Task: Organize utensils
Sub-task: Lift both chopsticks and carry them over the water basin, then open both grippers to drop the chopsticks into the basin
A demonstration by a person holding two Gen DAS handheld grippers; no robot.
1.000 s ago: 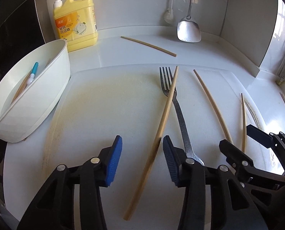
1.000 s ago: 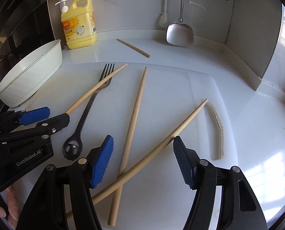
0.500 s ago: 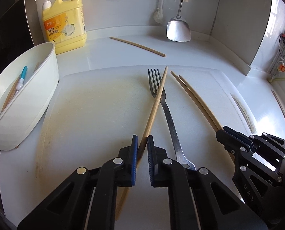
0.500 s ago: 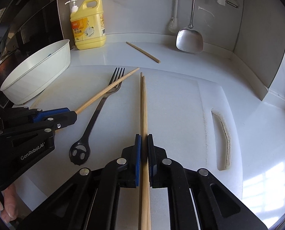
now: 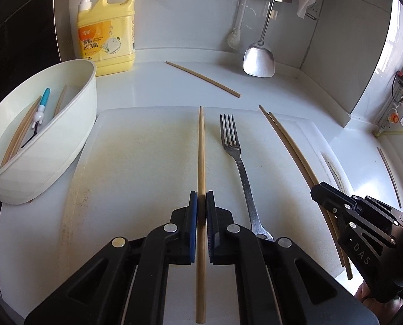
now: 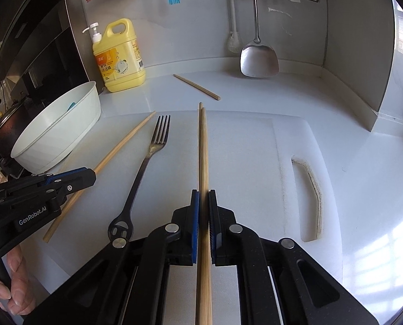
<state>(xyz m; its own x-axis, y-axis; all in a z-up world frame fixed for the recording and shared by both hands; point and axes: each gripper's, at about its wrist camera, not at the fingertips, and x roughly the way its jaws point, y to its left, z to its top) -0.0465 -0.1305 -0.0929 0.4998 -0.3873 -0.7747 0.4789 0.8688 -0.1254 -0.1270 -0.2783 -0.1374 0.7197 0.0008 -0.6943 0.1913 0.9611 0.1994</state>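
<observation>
My left gripper [image 5: 201, 203] is clenched on a single chopstick [image 5: 201, 149], which runs straight up the centre of the left wrist view across the white cutting board [image 5: 147, 162]. My right gripper [image 6: 203, 203] is clamped on a pair of chopsticks [image 6: 203, 149] lying side by side — they run up the centre of the right wrist view. A metal fork [image 5: 236, 168] lies flat on the board between the two grips, tines pointing toward the wall. A white oval bowl [image 5: 66, 146] sits at the left edge of the frame, just beside the board; it holds several chopsticks and a blue-handled utensil [image 5: 40, 111]. One loose chopstick [image 5: 202, 79] lies on the counter beyond the board — near a yellow detergent bottle [image 5: 106, 32] in the upper left. A steel spatula [image 5: 258, 59] hangs against the wall, upper right of centre
</observation>
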